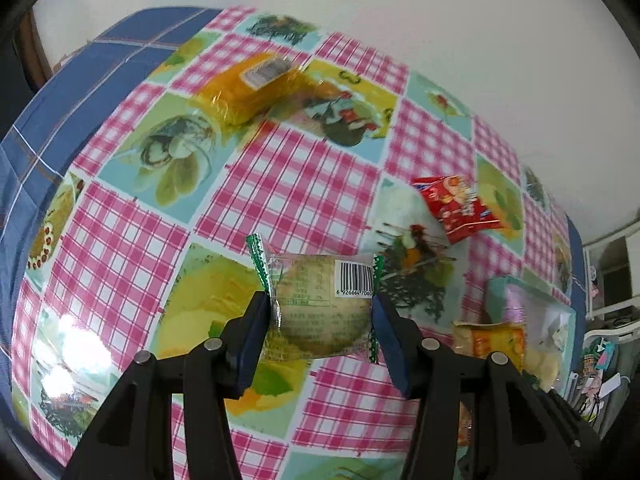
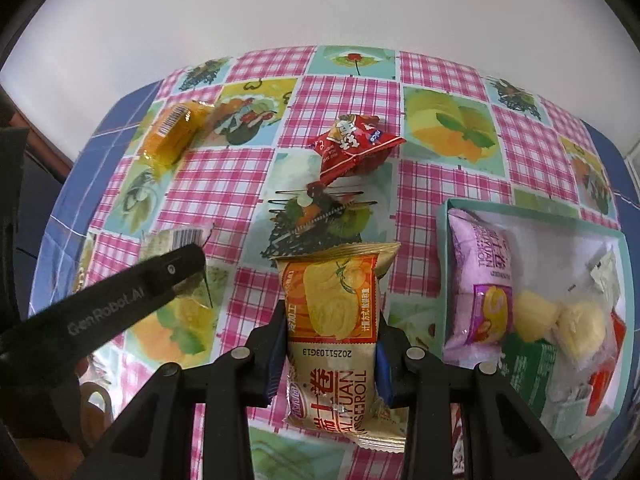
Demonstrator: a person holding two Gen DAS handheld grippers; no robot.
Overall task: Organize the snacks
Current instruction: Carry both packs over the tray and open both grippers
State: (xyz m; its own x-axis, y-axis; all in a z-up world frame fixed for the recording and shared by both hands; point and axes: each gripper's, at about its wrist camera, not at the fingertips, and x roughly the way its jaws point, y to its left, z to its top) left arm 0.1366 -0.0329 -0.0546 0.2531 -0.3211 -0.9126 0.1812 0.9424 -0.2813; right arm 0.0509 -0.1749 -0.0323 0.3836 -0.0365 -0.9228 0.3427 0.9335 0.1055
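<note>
While both grippers were loaded, the scene was recorded as follows. The left gripper [image 1: 322, 312] was seen with its jaws pinching a clear-wrapped round cake [image 1: 320, 306] across its width, barcode side facing the camera, the packet held above the checked tablecloth [image 1: 304, 184]. The right gripper [image 2: 330, 344] was seen with its jaws clamped on the middle of an orange-and-gold roll packet [image 2: 336, 336], the packet standing lengthwise between the fingers and overhanging at both ends. A teal box [image 2: 442, 240], already stocked with a lilac packet [image 2: 478, 280], pale round cakes and green and red items, lay just to the right of the roll packet. Two snacks were left loose on the cloth: a yellow packet [image 2: 172, 136] toward the far left and a red packet [image 2: 352, 148] near the middle, well apart from each other. The step in hand was judged to be the delivery of the held packets into the box. It was judged best done one gripper at a time, the right going first as the nearer. The roll packet would best be carried over the near wall, lowered into the bare patch at the back of the box, and released only once resting, so that it was not dropped onto the soft cakes. The left gripper was advised to be kept clear until the right had withdrawn.
</note>
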